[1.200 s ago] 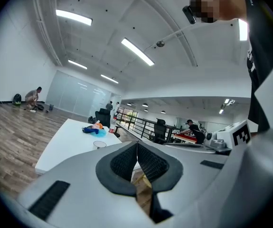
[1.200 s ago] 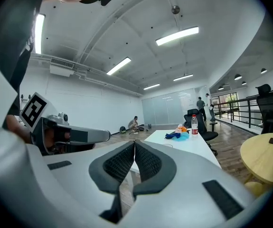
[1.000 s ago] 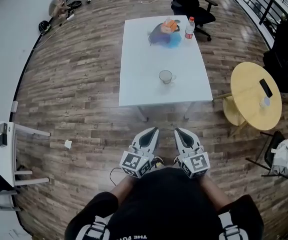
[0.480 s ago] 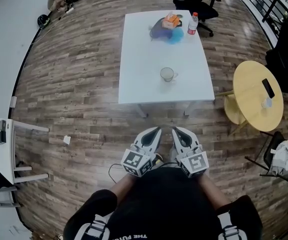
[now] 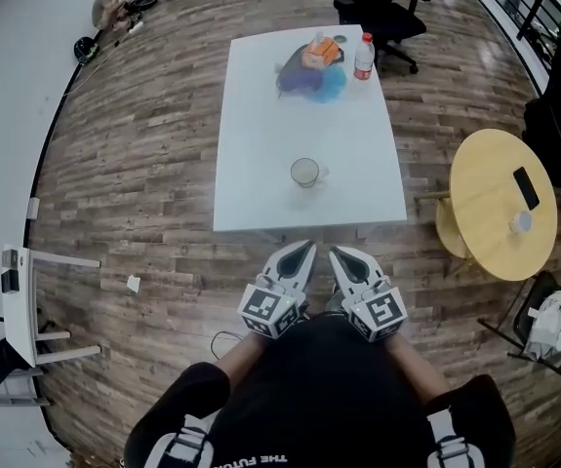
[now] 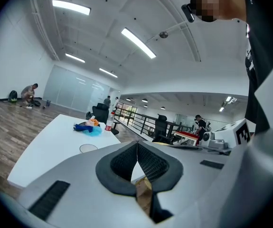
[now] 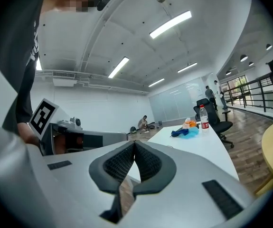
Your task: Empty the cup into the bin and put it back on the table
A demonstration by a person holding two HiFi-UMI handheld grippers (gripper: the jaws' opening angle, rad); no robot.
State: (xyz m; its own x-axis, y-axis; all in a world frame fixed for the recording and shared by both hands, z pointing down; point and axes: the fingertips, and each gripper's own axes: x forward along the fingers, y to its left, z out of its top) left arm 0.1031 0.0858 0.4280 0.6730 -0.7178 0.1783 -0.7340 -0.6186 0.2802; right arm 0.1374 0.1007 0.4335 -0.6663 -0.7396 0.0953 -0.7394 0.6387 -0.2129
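A clear glass cup (image 5: 305,173) stands on the white table (image 5: 260,135) near its front edge; in the left gripper view the cup (image 6: 88,148) shows just beyond the jaws. My left gripper (image 5: 304,251) and right gripper (image 5: 336,254) are held side by side in front of my chest, short of the table's near edge. Both are shut with nothing between the pads. No bin is in view.
At the table's far end lie a blue and orange heap (image 5: 311,66) and a water bottle (image 5: 363,55). A black office chair (image 5: 373,8) stands behind it. A round yellow table (image 5: 500,203) with a phone is to the right. A person sits on the floor far left (image 5: 109,6).
The table and cup have come nearer and lower in the head view as I walk forward. Both grippers keep their place before my chest, still shut.
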